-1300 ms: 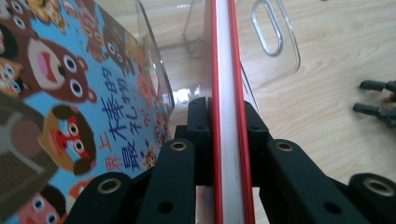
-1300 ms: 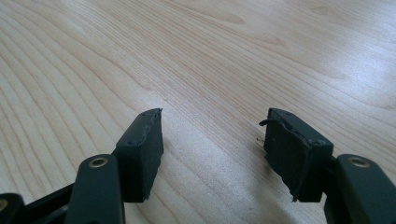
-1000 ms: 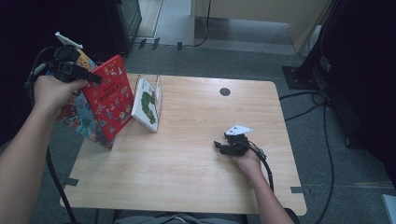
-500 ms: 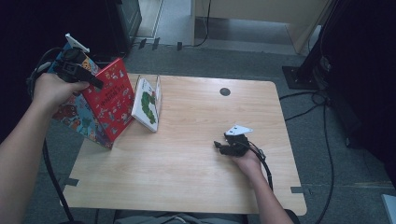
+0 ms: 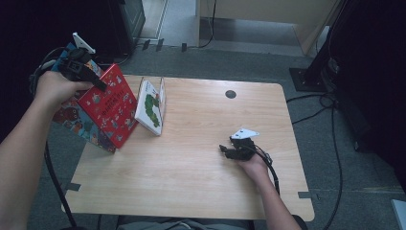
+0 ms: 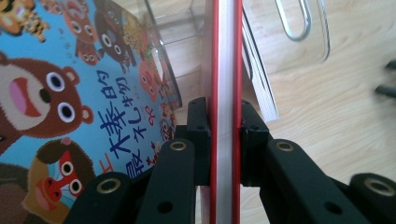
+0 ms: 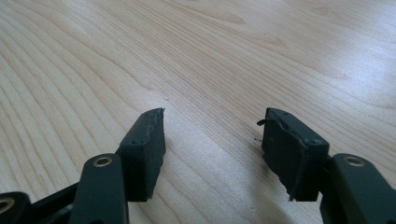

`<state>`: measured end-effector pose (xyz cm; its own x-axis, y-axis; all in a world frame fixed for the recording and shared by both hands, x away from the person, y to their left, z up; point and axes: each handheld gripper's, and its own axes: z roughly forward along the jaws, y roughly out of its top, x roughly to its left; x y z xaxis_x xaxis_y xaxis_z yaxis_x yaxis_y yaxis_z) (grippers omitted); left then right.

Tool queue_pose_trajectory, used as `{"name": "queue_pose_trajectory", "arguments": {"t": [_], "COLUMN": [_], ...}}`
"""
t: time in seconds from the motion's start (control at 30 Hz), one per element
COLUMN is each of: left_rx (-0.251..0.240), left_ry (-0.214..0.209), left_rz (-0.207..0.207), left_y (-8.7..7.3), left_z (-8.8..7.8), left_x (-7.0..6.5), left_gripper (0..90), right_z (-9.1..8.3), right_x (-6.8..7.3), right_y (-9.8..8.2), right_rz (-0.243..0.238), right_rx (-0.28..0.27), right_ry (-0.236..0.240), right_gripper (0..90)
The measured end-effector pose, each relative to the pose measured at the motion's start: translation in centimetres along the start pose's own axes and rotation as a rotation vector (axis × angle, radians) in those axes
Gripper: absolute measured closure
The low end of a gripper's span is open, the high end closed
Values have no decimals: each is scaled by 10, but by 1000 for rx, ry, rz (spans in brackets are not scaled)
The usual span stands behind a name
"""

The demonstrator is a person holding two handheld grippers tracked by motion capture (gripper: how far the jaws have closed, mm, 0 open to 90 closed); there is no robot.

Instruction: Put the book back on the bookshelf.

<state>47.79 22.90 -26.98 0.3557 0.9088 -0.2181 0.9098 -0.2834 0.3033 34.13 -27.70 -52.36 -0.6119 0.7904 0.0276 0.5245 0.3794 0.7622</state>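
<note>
Lab or office-type recording room: 1 light wood table (image 5: 191, 182) on grey carpet floor (image 5: 249, 62), black cables (image 5: 330, 143) trailing, dark stand base (image 5: 306, 76).

A light wood table (image 5: 191, 182) w/ round corners stands on a grey floor (image 5: 249, 57). A small dark round hole (image 5: 231, 94) sits near the far edge. A clear stand (image 5: 162, 98) w/ a white caterpillar book (image 5: 149, 109) stands at the far left. The right gripper (image 5: 225, 151) rests on the top, right of the middle. Black cables (image 5: 330, 124) lie on the floor.
</note>
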Motion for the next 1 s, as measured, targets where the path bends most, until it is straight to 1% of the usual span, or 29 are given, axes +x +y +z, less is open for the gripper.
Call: {"name": "queue_pose_trajectory", "arguments": {"t": [0.03, 0.07, 0.1, 0.17, 0.2, 0.27, 0.33, 0.4, 0.43, 0.53, 0.6, 0.7, 0.8, 0.83, 0.9, 0.93, 0.97, 1.0], "left_rx": [-10, -10, -23, -28, -36, -46, -60, -61, -64, -71, -70, -94, -87, -90, -90, -84, -92, -92], "left_ry": [-16, -16, -33, -29, -34, -32, -23, -17, -14, -13, -20, -17, -19, -32, -34, -31, -39, -39], "left_rz": [-37, -37, -63, -71, -81, -96, -108, -114, -124, -129, -128, -124, -119, -123, -123, -122, -130, -130], "left_y": [1, 1, 3, 4, 5, 8, 11, 14, 18, 22, 23, 30, 34, 36, 37, 37, 37, 37], "left_z": [-1, -1, -2, -3, -4, -6, -6, -5, -3, -1, 0, 2, 5, 9, 10, 13, 15, 15], "left_x": [4, 4, 9, 10, 11, 13, 14, 15, 16, 15, 15, 13, 12, 12, 12, 13, 16, 16], "left_gripper": [801, 801, 799, 800, 800, 801, 800, 798, 797, 797, 797, 798, 795, 794, 792, 792, 792, 790], "right_z": [0, 0, 0, 0, 0, 0, 1, 1, 1, 1, 1, 1, 1, 1, 1, 1, 1, 1], "right_x": [0, 0, 0, 0, 0, 0, 0, 0, 0, 0, 0, 0, 1, 1, 1, 1, 1, 1], "right_y": [0, 0, 0, 0, 0, 0, 1, 1, 1, 1, 1, 1, 1, 1, 0, 0, 0, 0], "right_rz": [2, 2, 0, -1, -1, 1, 5, 2, 3, 1, -2, -2, -2, -1, -1, 1, 1, 1], "right_rx": [1, 1, 0, -1, -1, 0, 2, 0, 0, -2, -2, -2, -4, -4, -3, -3, -4, -4], "right_ry": [0, 0, 0, 1, 1, 1, -1, -2, -2, -1, -1, -1, -3, -5, -6, -7, -8, -8], "right_gripper": [395, 395, 396, 399, 399, 404, 406, 407, 408, 411, 414, 416, 419, 420, 420, 420, 420, 420]}}
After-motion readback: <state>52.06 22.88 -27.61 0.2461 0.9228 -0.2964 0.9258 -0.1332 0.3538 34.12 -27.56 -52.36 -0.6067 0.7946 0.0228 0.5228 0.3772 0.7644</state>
